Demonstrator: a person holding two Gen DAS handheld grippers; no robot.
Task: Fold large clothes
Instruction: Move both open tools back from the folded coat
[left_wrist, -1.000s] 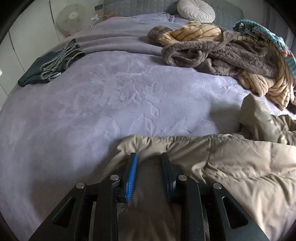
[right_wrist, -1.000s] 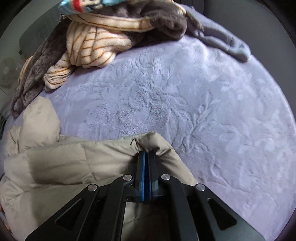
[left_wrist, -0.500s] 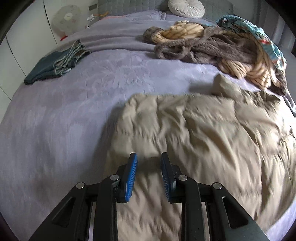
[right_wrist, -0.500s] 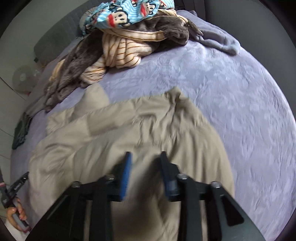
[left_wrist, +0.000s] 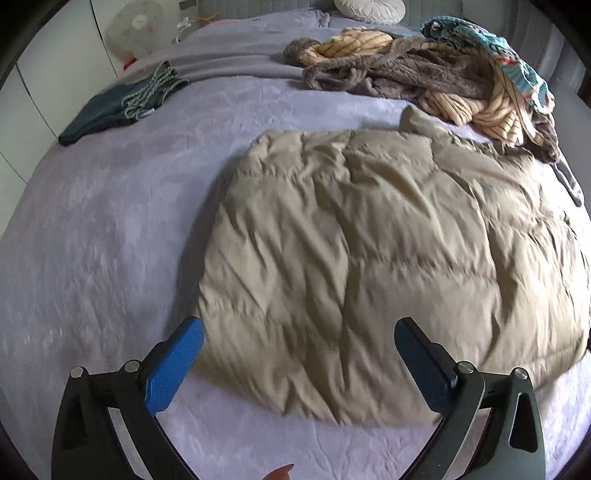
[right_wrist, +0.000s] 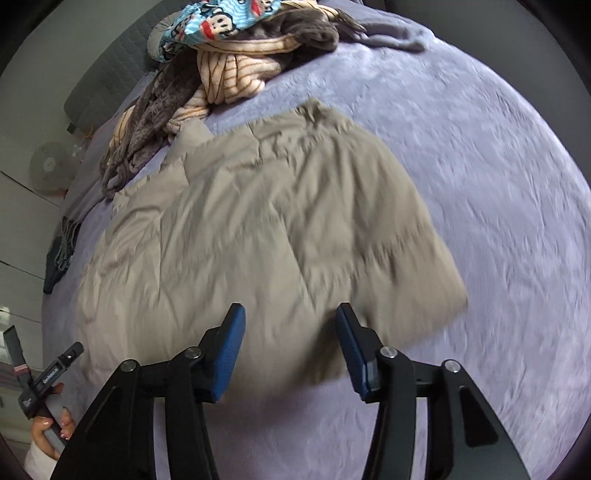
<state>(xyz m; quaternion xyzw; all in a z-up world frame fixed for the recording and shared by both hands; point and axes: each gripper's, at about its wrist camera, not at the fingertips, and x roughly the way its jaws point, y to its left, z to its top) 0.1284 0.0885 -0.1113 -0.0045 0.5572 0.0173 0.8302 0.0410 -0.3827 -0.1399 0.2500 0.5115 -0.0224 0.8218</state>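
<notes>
A beige quilted puffer coat (left_wrist: 369, 251) lies folded over and spread flat on the lavender bed cover (left_wrist: 110, 229); the right wrist view shows the same coat (right_wrist: 258, 229). My left gripper (left_wrist: 299, 354) hovers above the coat's near edge, its jaws opening wide with nothing pinched. The right gripper (right_wrist: 290, 343) hangs over the coat's near right part, its jaws also opening, and the blue pads (right_wrist: 229, 350) stand clear of the fabric.
A heap of brown, striped and monkey-print clothes (left_wrist: 436, 74) lies at the far side of the bed. A dark folded garment (left_wrist: 118, 103) rests far left. A fan (left_wrist: 136, 26) and a round cushion (left_wrist: 369, 7) sit behind. A hand (right_wrist: 51, 428) holds the other gripper low left.
Both grippers let go of the coat's edge and pulled back toward the near side. The coat now lies laid out flat, and both sets of jaws went from shut to open.
</notes>
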